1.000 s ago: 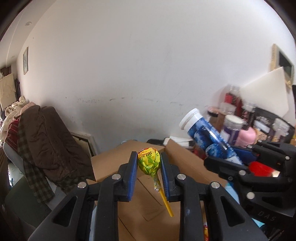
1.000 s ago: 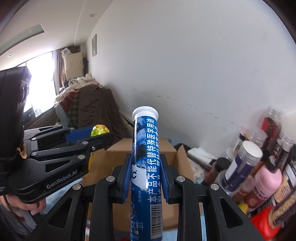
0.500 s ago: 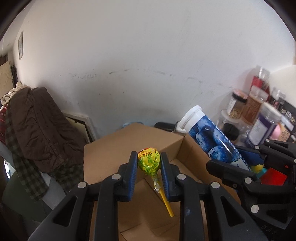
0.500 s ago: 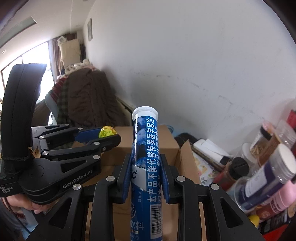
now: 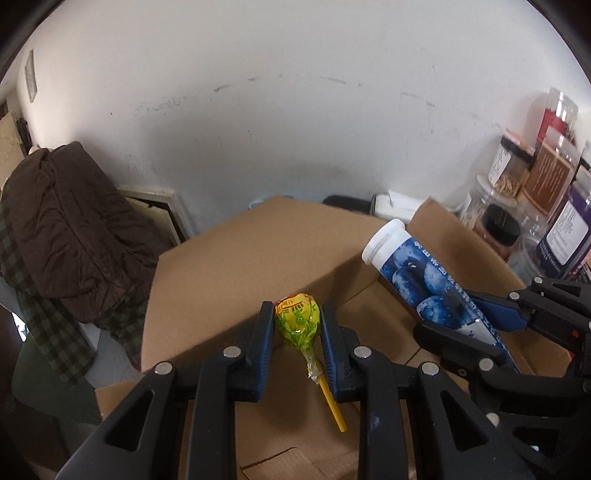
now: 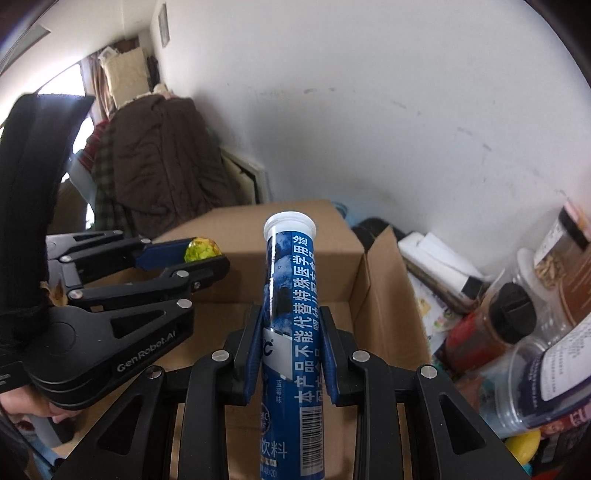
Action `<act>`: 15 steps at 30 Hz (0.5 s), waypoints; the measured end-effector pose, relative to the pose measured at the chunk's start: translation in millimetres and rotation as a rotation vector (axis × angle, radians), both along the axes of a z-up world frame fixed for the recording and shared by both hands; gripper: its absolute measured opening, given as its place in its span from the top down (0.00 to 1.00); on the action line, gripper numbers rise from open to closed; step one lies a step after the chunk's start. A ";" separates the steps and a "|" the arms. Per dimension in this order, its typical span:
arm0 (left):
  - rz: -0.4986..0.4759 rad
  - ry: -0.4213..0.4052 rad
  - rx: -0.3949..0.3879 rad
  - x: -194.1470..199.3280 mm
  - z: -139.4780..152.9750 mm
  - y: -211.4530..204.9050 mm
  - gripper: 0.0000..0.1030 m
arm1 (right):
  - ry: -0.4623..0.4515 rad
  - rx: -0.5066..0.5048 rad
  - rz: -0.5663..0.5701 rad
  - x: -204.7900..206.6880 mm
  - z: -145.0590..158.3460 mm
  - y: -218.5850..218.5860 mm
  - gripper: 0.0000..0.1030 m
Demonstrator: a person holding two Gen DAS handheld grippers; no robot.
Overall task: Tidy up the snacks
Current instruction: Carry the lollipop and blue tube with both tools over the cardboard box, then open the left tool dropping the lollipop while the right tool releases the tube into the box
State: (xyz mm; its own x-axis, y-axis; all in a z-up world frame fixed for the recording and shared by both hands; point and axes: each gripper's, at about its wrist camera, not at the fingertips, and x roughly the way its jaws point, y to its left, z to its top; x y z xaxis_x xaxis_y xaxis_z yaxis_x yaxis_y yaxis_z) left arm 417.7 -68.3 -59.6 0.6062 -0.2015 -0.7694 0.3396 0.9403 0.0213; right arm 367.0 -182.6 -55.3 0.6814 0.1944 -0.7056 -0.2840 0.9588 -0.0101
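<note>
Lived-in home room, cluttered. Scuffed white wall point(image 5: 295, 110), brown quilted coat point(image 5: 74, 229) draped over plaid clothing, small framed picture point(image 6: 163, 22) hung high. Food jars point(image 6: 554, 258) crowded beside an open cardboard box point(image 5: 258, 258); daylight from window point(image 6: 70, 77) at far end.

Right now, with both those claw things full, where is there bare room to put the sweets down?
The bare floor of the open brown cardboard box, bordered by its far wall and right flap, looks free below the yellow-green wrapped lollipop and the blue white-capped tube. Right of that flap it is crowded: clear plastic jars and bottles packed against the white wall.
</note>
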 end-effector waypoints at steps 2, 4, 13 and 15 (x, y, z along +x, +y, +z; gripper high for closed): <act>0.004 0.028 0.016 2.6 -5.4 -1.0 0.77 | 0.016 -0.007 -0.005 1.3 -4.3 0.4 0.73; 0.004 0.060 0.016 4.8 -11.7 -0.5 0.77 | 0.027 -0.018 -0.011 2.3 -8.4 0.1 0.73; 0.041 0.127 0.056 11.7 -28.5 -0.7 0.76 | 0.084 -0.084 -0.025 5.2 -27.5 6.4 0.73; 0.044 0.128 0.065 10.9 -29.1 -1.5 0.75 | 0.088 -0.096 -0.023 3.9 -29.7 8.4 0.73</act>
